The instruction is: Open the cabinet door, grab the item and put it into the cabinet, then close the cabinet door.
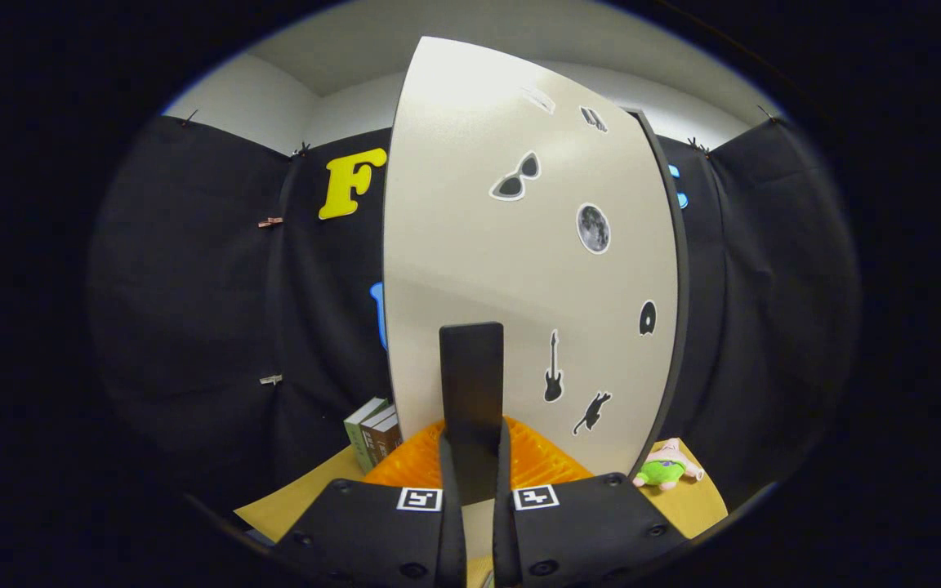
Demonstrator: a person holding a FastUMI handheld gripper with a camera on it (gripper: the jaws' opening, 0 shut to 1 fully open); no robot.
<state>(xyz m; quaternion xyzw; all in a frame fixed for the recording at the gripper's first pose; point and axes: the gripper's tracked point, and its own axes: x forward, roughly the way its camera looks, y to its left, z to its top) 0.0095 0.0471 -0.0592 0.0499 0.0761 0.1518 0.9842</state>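
**Gripper pinching the cabinet door handle**

Fingers of my gripper (471, 457) are drawn close together on the dark upright handle (471, 384) of the cabinet door (511, 278), one finger on each side of it, so I am pinching the handle. The handle stands straight up from between my fingers and lies against the pale face of the door.

Beside the handle the door carries dark stickers: a guitar (552, 367) and a cat (592, 411) just to one side, and farther up a round moon (593, 228) and a pair of sunglasses (515, 177). The door's dark edge (677, 286) runs along the side away from the handle.

Low behind the handle an orange ribbed piece (536, 461) shows, just beyond my fingers. Past the door's dark edge, a small plush toy (666, 467) with a green body lies on the tan desk (291, 502). On the other side of the door, a few books (374, 437) stand together on the desk, close to the door's free edge.
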